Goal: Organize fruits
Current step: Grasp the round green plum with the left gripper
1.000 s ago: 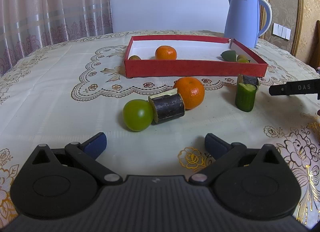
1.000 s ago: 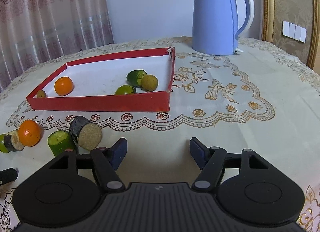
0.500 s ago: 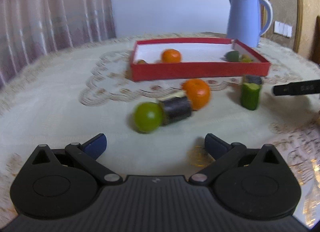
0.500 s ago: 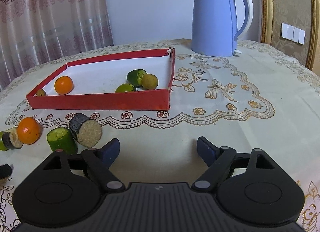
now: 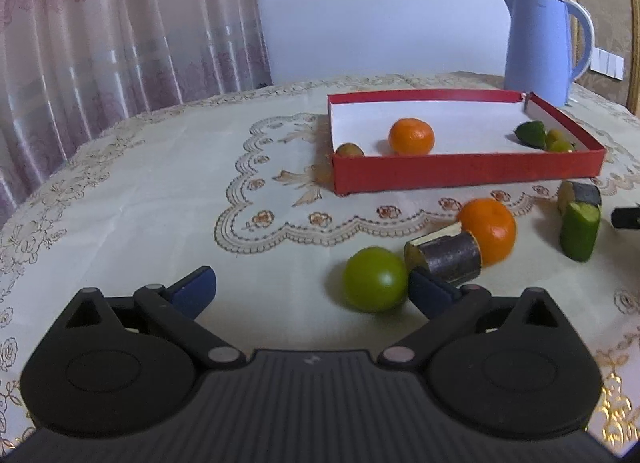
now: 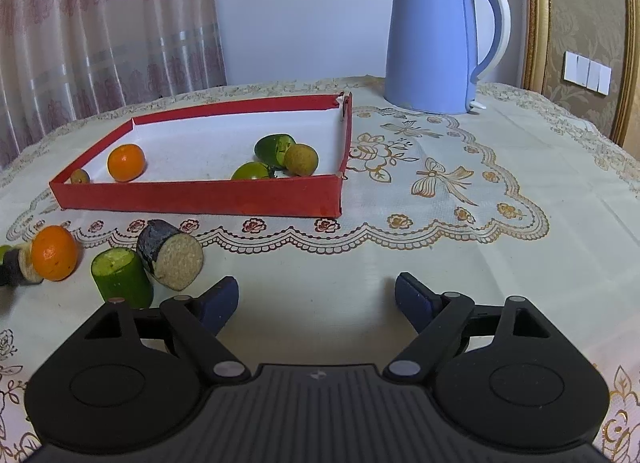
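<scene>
The left gripper [image 5: 312, 287] stands wide with nothing between its pads; a green round fruit [image 5: 375, 279] lies just ahead, touching a dark cut chunk [image 5: 448, 255] and an orange [image 5: 488, 231]. The right gripper [image 6: 316, 297], whose jaws have just been opening, is wide and empty; a cucumber piece [image 6: 122, 277] sits just left of it. The red tray [image 6: 200, 197] lies beyond.

red tray [image 6: 200, 197] | blue kettle [image 6: 432, 39] | orange tangerine [image 5: 488, 231] | floral cream tablecloth [image 6: 440, 223]
</scene>
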Demonstrator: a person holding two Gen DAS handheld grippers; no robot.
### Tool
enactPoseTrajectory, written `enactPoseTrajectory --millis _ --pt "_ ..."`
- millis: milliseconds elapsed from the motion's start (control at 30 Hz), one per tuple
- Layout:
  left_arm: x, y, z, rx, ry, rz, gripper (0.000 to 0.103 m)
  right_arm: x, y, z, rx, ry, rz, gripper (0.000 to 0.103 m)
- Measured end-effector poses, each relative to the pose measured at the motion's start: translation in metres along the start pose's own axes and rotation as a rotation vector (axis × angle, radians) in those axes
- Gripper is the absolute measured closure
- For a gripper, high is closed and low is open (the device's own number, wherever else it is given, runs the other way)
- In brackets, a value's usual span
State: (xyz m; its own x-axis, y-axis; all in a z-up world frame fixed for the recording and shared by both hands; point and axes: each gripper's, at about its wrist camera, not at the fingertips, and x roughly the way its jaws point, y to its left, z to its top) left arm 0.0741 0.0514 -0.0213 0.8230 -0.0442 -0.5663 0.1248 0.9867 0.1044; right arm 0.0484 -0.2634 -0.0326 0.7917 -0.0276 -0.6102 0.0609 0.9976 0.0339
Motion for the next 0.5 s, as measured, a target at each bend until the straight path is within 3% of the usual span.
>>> enactPoseTrajectory --millis 167,367,500 --pt "0.0079 -0.0051 0.0007 -0.009 0.022 -0.014 0.015 0.0012 0.002 -0.0002 -0.01 0.003 -0.007 0.017" --pt "0.0075 -0.0078 -0.0007 -0.008 0.026 -0.004 0.018 0.0011 0.0021 -0.0004 -0.009 0.003 -0.006 0.017" --pt "0.0047 -0.0086 -0.0015 -0.03 0.02 -0.016 0.039 0.0011 0.0021 -0.0005 -0.008 0.002 -0.005 0.017"
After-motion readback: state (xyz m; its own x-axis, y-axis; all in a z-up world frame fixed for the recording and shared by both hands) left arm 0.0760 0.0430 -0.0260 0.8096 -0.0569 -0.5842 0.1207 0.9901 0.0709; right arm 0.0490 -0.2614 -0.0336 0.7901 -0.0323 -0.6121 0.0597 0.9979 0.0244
